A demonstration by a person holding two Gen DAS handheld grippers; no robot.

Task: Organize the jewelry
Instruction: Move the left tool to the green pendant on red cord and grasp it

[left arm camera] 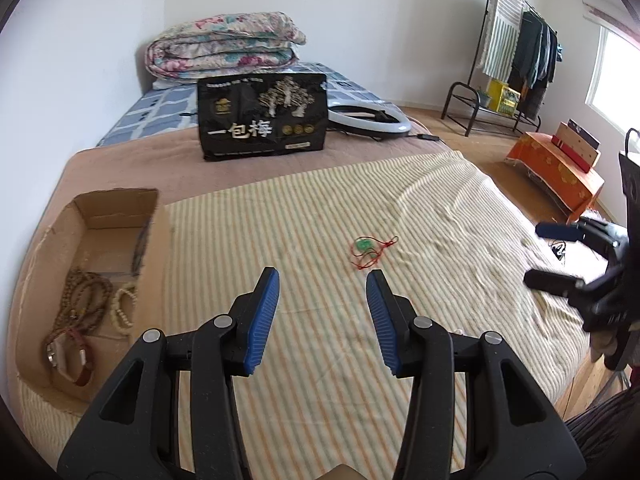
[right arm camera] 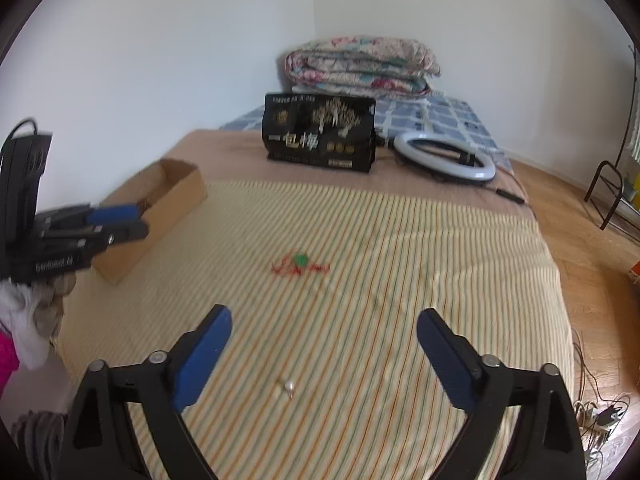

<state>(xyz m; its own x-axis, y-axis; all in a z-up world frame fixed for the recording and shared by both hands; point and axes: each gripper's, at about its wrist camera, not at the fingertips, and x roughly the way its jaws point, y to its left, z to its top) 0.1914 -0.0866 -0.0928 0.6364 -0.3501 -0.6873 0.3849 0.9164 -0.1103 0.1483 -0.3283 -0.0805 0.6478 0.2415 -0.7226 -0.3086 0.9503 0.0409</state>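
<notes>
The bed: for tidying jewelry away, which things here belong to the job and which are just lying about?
Belong: cardboard box holding bead strings; green pendant on red cord; small pearl piece; left gripper; right gripper.

Lying about: folded quilt; black bag; ring light.

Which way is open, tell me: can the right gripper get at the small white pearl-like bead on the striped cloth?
Probably yes. The small white bead lies alone on the striped cloth, between and just ahead of the right gripper's open jaws, with nothing in the way. The left gripper sits off by the cardboard box.
</notes>
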